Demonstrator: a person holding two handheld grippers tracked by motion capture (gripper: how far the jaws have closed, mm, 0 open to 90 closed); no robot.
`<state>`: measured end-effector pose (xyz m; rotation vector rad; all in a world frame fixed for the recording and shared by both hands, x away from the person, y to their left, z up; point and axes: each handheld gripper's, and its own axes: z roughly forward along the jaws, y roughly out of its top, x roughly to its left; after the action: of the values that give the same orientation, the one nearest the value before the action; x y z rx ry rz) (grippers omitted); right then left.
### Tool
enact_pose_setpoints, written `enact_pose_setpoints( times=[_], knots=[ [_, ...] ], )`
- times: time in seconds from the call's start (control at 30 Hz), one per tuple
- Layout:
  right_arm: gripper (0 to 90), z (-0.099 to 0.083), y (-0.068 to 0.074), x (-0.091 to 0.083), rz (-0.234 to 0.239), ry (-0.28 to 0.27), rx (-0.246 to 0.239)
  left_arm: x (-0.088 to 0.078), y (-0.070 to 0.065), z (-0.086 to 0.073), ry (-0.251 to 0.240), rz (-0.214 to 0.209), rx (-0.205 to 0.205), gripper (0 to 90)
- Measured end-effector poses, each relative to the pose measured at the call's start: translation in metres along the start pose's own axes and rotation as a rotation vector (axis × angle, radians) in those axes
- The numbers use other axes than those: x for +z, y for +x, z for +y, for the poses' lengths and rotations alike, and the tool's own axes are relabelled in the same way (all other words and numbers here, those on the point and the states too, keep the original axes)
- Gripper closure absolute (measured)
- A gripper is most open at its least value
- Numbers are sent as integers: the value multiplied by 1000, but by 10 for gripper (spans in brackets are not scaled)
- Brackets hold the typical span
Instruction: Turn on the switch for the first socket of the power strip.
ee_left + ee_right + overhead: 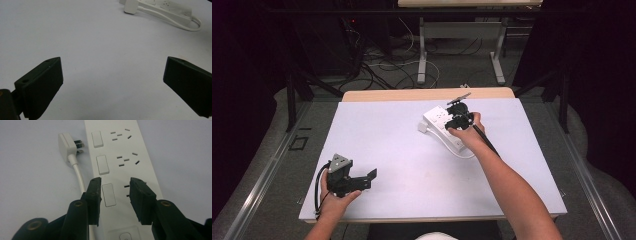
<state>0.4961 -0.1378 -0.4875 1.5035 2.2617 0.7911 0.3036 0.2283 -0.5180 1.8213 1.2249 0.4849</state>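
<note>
One white power strip (446,129) lies near the far right part of the white worktop (402,150), aslant to its edges. The right gripper (115,192) hangs directly over the strip, jaws part-way apart and clamping nothing, poised above the third of three rocker switches (108,194). The strip's single white plug (67,146) lies just beside it on its cord (79,177). The left gripper (112,80) rests well apart near the worktop's near left corner, jaws wide and empty.
</note>
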Motion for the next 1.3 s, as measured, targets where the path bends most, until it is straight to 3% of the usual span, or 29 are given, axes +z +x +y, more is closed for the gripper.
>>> enact_pose_setpoints(
  times=[0.27, 0.57, 0.93, 1.03, 1.13, 1.3],
  knots=[
    [566, 0, -1, -6, 8, -25, 5, 0, 0, 0, 1, 0, 1, 24],
    [514, -6, -3, -9, 44, 5, 5, 0, 0, 0, 0, 1, 3, 24],
    [206, -21, -12, -15, 82, -16, 41, 0, 0, 0, 0, 1, 1, 24],
    [148, -24, -15, -18, 88, -24, 23, 0, 0, 0, 0, 1, 1, 24],
    [146, -27, -16, -22, 92, -39, 12, 0, 0, 0, 0, 1, 2, 24],
    [75, -31, -20, -32, 69, -82, -17, 0, -1, 0, 0, 1, 2, 24]
  ],
)
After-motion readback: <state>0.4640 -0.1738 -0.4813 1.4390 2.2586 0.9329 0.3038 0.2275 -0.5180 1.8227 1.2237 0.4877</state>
